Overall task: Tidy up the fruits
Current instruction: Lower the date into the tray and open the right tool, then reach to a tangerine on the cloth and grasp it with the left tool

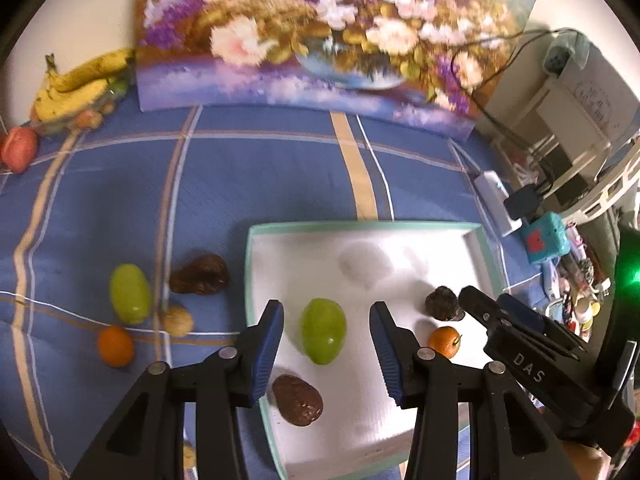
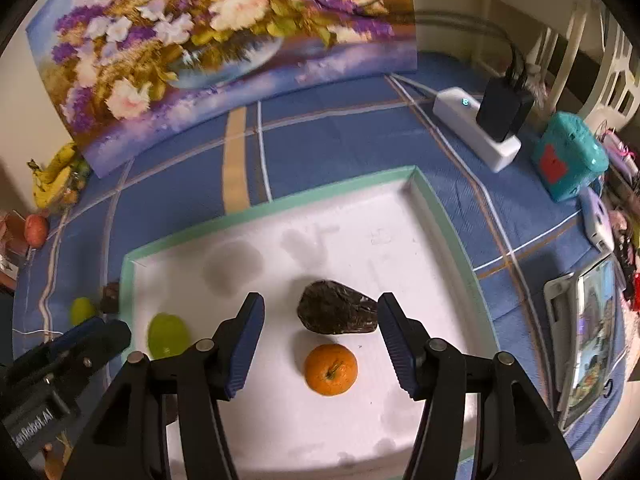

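Both grippers over the white tray (image 1: 476, 240), jaws spread, nothing gripped.

Left of the tray, on the blue plaid cloth (image 1: 280, 168): a green fruit (image 1: 130, 293), a dark brown fruit (image 1: 200, 275), a small tan one (image 1: 177, 321), an orange (image 1: 115, 345) — probably not yet sorted. Far off beyond them, bananas (image 1: 76, 84). Inside the tray, near its left wall: a second green fruit (image 1: 323, 330) with the left gripper (image 1: 326, 354) released around it, fingers clear on both sides; judged either just set down or about to be taken. A brown fruit (image 1: 297, 399) lies by the tray's near-left rim. Toward the tray's right: a dark wrinkled fruit (image 2: 338, 313) and an orange in the tray (image 2: 331, 369), the right gripper (image 2: 320, 346) unclenched, straddling both without contact.
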{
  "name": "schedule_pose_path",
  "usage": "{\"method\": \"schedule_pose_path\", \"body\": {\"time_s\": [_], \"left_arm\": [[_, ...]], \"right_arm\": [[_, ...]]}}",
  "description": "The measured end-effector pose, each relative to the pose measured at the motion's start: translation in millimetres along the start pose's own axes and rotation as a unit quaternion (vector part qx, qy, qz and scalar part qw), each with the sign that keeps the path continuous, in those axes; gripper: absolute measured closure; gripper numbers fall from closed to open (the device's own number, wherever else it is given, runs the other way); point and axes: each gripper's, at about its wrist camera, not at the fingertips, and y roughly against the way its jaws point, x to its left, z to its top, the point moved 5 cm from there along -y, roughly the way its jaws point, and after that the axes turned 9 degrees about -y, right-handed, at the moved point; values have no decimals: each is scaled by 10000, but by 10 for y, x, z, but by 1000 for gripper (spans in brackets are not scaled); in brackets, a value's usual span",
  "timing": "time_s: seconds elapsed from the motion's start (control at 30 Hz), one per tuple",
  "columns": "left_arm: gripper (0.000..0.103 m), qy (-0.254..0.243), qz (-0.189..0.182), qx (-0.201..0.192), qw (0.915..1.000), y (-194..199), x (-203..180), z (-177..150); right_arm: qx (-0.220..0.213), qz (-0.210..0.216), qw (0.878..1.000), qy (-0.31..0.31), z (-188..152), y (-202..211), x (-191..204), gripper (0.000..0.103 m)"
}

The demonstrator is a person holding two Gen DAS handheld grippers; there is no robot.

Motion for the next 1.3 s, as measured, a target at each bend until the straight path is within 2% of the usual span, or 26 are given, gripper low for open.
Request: {"method": "schedule_pose_path", "body": {"time_s": [0.17,0.3,0.4,0.47,0.53,0.57,0.63,0.7,0.9,1.0,1.3], "left_arm": [[51,46,115,-122,9998,167,99,3],[38,139,273,-86,9995,189,199,-48],[26,197,467,-21,9987,198,288,-101],[22,260,568,12,9980,196,355,-135],[10,353,639,8,9973,208,421,-170],[8,389,654,-4,9971,219,452,-188],[3,454,673,-23,9967,241,508,-219],[0,490,733,-45,9961,273,565,-250],[0,591,991,-150,9932,403,753,-332],[0,680,1067,-203,9918,470,846,-371],[0,816,1250,-337,9882,665,1052,-526]], "right_arm": [[-114,-25,9999,34,-7,225,57,43],[-182,1,9998,85,-35,336,105,43],[-206,-13,9997,117,-64,365,131,32],[-186,-33,9997,176,-92,359,148,31],[-159,-80,9996,240,-122,335,169,31],[-155,-110,9995,265,-141,329,179,30],[-153,-142,9994,291,-172,324,194,17],[-156,-135,9993,322,-201,323,219,15],[-150,-154,9986,487,-295,319,314,15],[-201,-106,9984,527,-332,344,368,8],[-380,59,9961,788,-499,420,604,8]]}}
